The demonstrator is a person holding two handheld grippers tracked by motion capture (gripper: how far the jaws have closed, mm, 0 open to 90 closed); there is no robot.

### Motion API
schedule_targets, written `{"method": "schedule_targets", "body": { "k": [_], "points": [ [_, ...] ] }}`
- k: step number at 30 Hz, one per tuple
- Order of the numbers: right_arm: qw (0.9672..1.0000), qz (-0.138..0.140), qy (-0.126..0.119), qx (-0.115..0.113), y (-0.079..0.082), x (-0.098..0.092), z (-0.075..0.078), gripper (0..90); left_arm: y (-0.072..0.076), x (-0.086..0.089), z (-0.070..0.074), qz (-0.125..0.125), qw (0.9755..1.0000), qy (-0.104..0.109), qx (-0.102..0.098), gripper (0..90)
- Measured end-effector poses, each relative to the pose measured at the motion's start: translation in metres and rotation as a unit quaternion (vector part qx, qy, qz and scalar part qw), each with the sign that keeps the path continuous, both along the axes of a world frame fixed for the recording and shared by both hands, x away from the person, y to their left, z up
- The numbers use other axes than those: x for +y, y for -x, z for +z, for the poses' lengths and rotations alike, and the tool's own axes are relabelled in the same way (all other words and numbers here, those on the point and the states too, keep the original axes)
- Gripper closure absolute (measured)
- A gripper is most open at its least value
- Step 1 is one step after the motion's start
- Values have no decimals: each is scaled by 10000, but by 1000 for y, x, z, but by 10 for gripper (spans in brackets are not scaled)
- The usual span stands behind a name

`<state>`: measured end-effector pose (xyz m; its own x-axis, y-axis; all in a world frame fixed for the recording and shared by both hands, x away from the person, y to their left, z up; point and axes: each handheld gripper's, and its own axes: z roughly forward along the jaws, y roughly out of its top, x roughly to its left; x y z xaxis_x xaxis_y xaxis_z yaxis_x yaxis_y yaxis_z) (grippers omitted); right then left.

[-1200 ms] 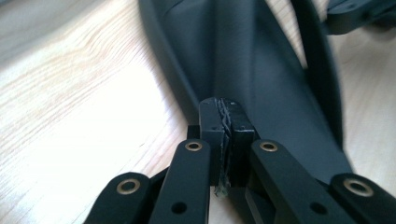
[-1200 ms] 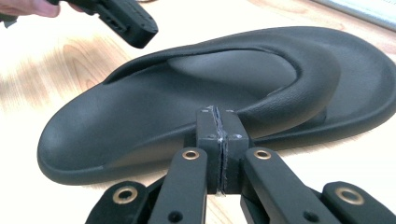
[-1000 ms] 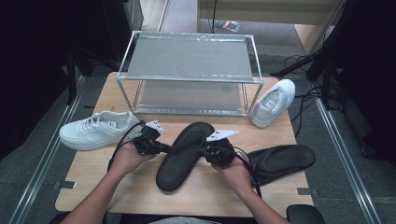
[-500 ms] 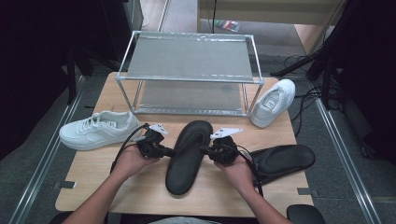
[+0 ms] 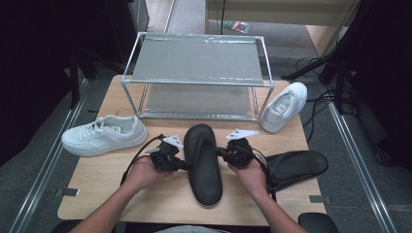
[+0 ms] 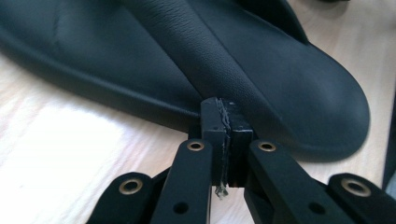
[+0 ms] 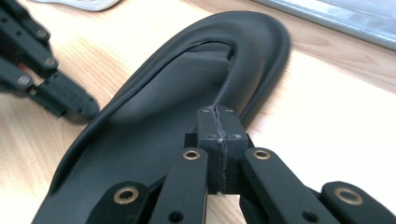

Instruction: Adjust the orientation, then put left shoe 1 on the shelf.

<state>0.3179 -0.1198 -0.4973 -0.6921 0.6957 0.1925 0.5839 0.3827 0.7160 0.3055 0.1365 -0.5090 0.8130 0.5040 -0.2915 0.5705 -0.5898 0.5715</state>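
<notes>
A black flip-flop [image 5: 204, 165] lies lengthwise on the wooden table [image 5: 97, 199], toe toward the rack. My left gripper [image 5: 186, 166] is shut, its tip against the flip-flop's left edge. Seen from the left gripper view, the closed pads [image 6: 226, 105] touch the rim of the flip-flop [image 6: 261, 70] where the strap meets it. My right gripper [image 5: 219, 154] is shut too, at the flip-flop's right edge. In the right gripper view its tip [image 7: 217, 114] rests over the edge of the flip-flop [image 7: 140, 135], with the left gripper [image 7: 70, 105] at the far side. Nothing shows between either pair of pads.
A second black flip-flop [image 5: 294, 165] lies at the right, by my right hand. One white sneaker [image 5: 104, 136] sits at the left, another [image 5: 284, 107] leans at the right of the two-shelf metal rack [image 5: 197, 82] at the back.
The flip-flop has swung from a slant to straight, its heel moving right. My left gripper moved right with it. The right gripper barely shifted.
</notes>
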Motion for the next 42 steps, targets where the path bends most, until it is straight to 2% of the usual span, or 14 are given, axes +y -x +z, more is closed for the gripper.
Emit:
{"method": "schedule_targets", "body": {
  "k": [2,4,7,10,12,14,17,22,26,35,39,42],
  "points": [
    [9999,-18,70,-70,-1,-1,0,897,0,-2,0,-80,10000,18,5,900],
    [9996,-17,162,-210,-1,-2,1,871,-1,-3,1,-54,10000,68,27,891],
    [9996,-73,14,-275,-1,-5,5,836,-4,1,6,31,9998,205,-24,848],
    [9991,-96,-109,-400,1,-9,9,773,-4,5,11,117,9995,267,-90,751],
    [9989,-146,-260,-356,2,-11,11,716,-2,8,15,180,9989,193,-383,664],
    [9987,-175,-342,-328,3,-12,12,682,-2,9,19,163,9983,200,-529,586],
    [9989,-196,-330,-278,5,-11,11,656,-4,10,22,179,9983,248,-490,503],
    [9989,-188,-374,-214,9,-9,9,655,-7,15,24,207,9984,272,-442,436],
    [9986,-246,-428,-173,11,-11,7,599,-11,20,26,268,9982,317,-424,417],
    [9989,-294,-354,-120,19,-10,0,563,-21,26,32,409,9975,427,-385,398],
    [9988,-329,-353,-96,23,-11,-2,558,-24,24,36,365,9972,502,-419,395],
    [9989,-349,-281,-141,28,-11,-3,549,-26,23,38,304,9973,478,-464,399]
  ]
}}
